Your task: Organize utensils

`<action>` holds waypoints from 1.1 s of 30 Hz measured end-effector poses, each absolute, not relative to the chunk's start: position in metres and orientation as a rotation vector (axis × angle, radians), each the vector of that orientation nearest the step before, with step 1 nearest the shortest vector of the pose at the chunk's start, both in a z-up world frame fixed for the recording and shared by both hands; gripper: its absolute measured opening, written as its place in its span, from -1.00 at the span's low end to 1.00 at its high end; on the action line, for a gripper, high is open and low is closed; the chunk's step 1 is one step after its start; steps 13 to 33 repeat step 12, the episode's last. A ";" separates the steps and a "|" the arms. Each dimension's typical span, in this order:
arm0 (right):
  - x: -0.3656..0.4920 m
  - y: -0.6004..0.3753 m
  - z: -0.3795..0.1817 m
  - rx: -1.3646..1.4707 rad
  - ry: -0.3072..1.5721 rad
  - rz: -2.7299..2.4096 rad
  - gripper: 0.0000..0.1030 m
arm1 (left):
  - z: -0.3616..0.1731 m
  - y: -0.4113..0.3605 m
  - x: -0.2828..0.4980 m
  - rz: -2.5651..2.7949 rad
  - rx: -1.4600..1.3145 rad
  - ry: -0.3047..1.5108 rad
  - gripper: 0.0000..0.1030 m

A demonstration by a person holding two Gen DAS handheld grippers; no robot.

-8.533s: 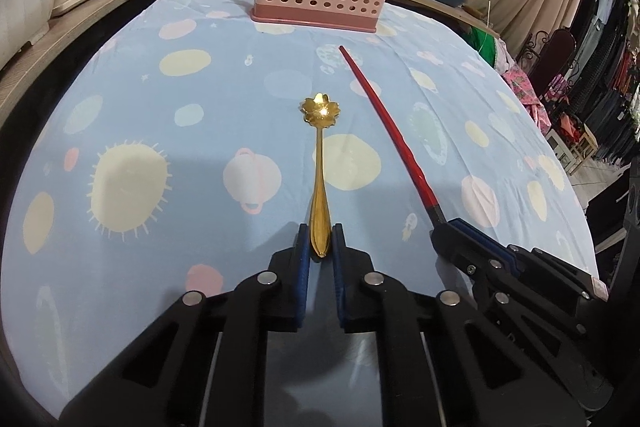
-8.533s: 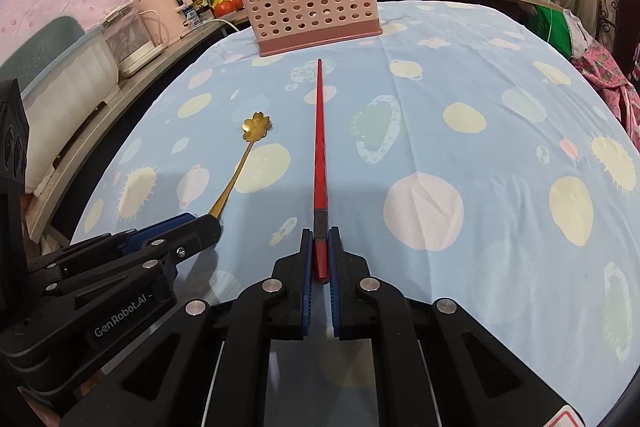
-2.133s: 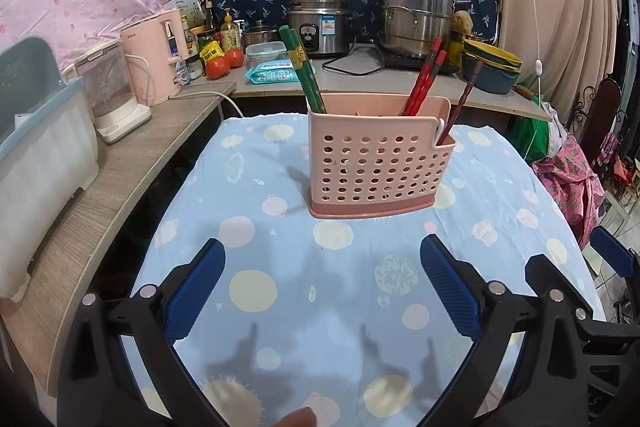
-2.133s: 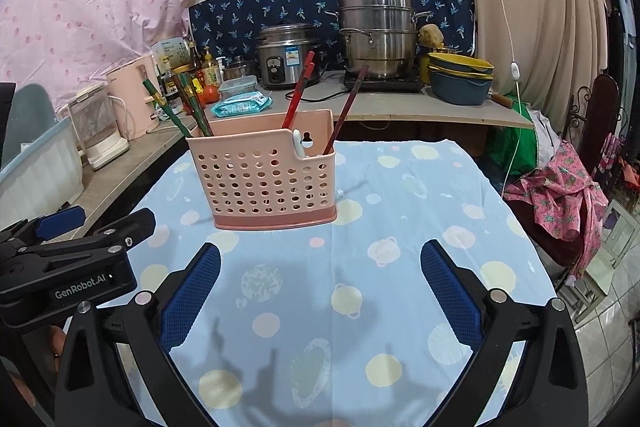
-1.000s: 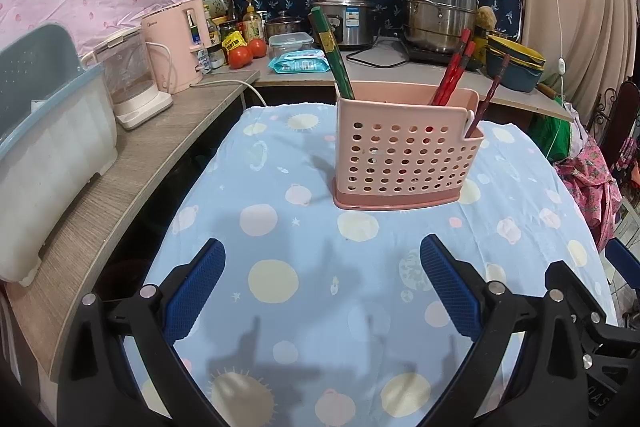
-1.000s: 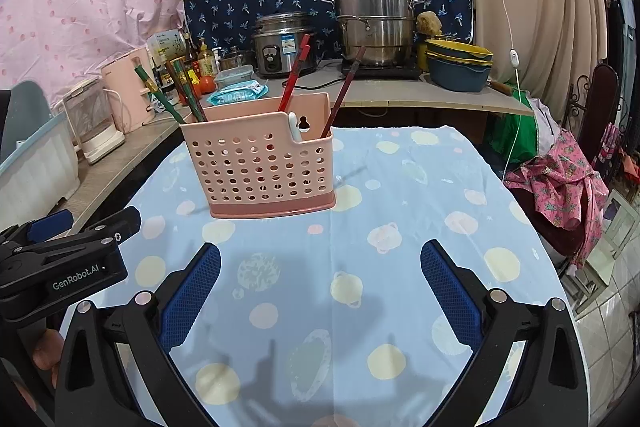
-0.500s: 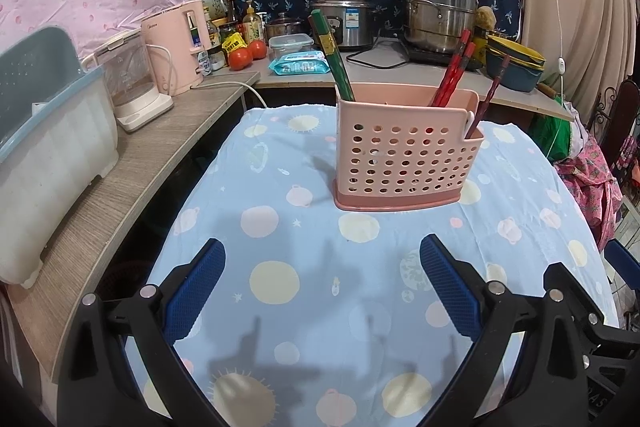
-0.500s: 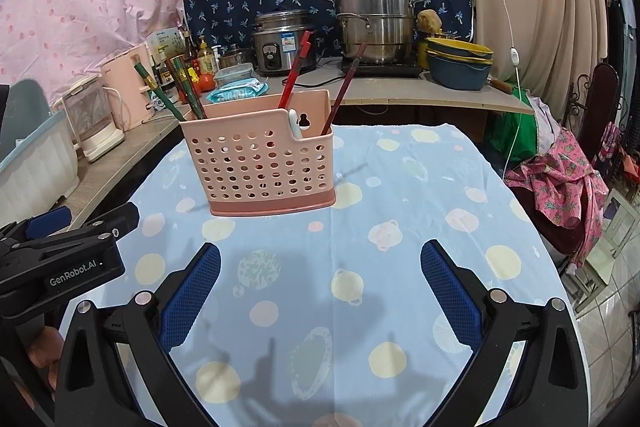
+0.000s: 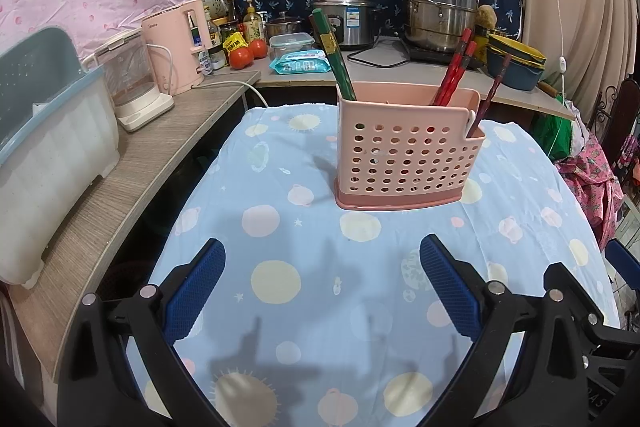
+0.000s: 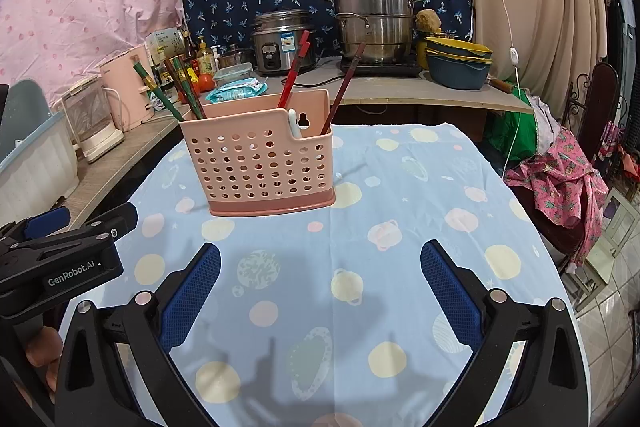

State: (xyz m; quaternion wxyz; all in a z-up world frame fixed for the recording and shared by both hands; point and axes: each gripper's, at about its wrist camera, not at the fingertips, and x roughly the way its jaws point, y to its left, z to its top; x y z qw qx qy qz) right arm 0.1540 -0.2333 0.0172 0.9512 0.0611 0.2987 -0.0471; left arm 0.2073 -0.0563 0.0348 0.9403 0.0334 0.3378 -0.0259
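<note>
Because both tools hang empty above the tablecloth (image 9: 280, 227), the remaining hazard is to the pink perforated caddy (image 9: 404, 151), which appears light and top-heavy with long sticks leaning out of it: a gripper brought forward carelessly could catch a protruding chopstick tip and tip the caddy or flick an item out. The left gripper (image 9: 322, 283) has its jaws spread wide, nothing between the blue pads; the right gripper (image 10: 320, 287) is likewise spread and empty. In the left wrist view the caddy stands upright at centre frame, above and beyond the gap between the jaws, well apart from the pads. Green chopsticks (image 9: 334, 57) lean from its left compartment, red chopsticks (image 9: 454, 71) from the middle, and a dark reddish stick (image 9: 490, 97) from the small right pocket. In the right wrist view the caddy sits upper left of centre, again beyond the jaws; a white handle (image 10: 294, 125) shows at its notch. No loose utensil is visible on the cloth, so the sorting looks complete, though whatever lies low inside the caddy is probably hidden by its wall.
</note>
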 end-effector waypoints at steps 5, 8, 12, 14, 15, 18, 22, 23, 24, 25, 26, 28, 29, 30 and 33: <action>0.155 -0.233 0.018 0.125 0.608 -0.096 0.87 | 0.035 -0.055 0.207 -0.053 0.072 0.689 0.81; 0.154 -0.233 0.018 0.124 0.608 -0.097 0.87 | 0.035 -0.055 0.205 -0.044 0.066 0.683 0.81; 0.154 -0.233 0.016 0.120 0.608 -0.102 0.87 | 0.035 -0.055 0.205 -0.054 0.067 0.683 0.82; 0.154 -0.233 0.016 0.120 0.608 -0.102 0.87 | 0.035 -0.055 0.205 -0.054 0.067 0.683 0.82; 0.154 -0.233 0.016 0.120 0.608 -0.102 0.87 | 0.035 -0.055 0.205 -0.054 0.067 0.683 0.82; 0.154 -0.233 0.016 0.120 0.608 -0.102 0.87 | 0.035 -0.055 0.205 -0.054 0.067 0.683 0.82; 0.154 -0.233 0.016 0.120 0.608 -0.102 0.87 | 0.035 -0.055 0.205 -0.054 0.067 0.683 0.82; 0.154 -0.233 0.016 0.120 0.608 -0.102 0.87 | 0.035 -0.055 0.205 -0.054 0.067 0.683 0.82; 0.154 -0.233 0.016 0.120 0.608 -0.102 0.87 | 0.035 -0.055 0.205 -0.054 0.067 0.683 0.82; 0.154 -0.233 0.016 0.120 0.608 -0.102 0.87 | 0.035 -0.055 0.205 -0.054 0.067 0.683 0.82; 0.154 -0.233 0.016 0.120 0.608 -0.102 0.87 | 0.035 -0.055 0.205 -0.054 0.067 0.683 0.82; 0.154 -0.233 0.016 0.120 0.608 -0.102 0.87 | 0.035 -0.055 0.205 -0.054 0.067 0.683 0.82; 0.154 -0.233 0.016 0.120 0.608 -0.102 0.87 | 0.035 -0.055 0.205 -0.054 0.067 0.683 0.82; 0.154 -0.233 0.016 0.120 0.608 -0.102 0.87 | 0.035 -0.055 0.205 -0.054 0.067 0.683 0.82; 0.154 -0.233 0.016 0.120 0.608 -0.102 0.87 | 0.035 -0.055 0.205 -0.054 0.067 0.683 0.82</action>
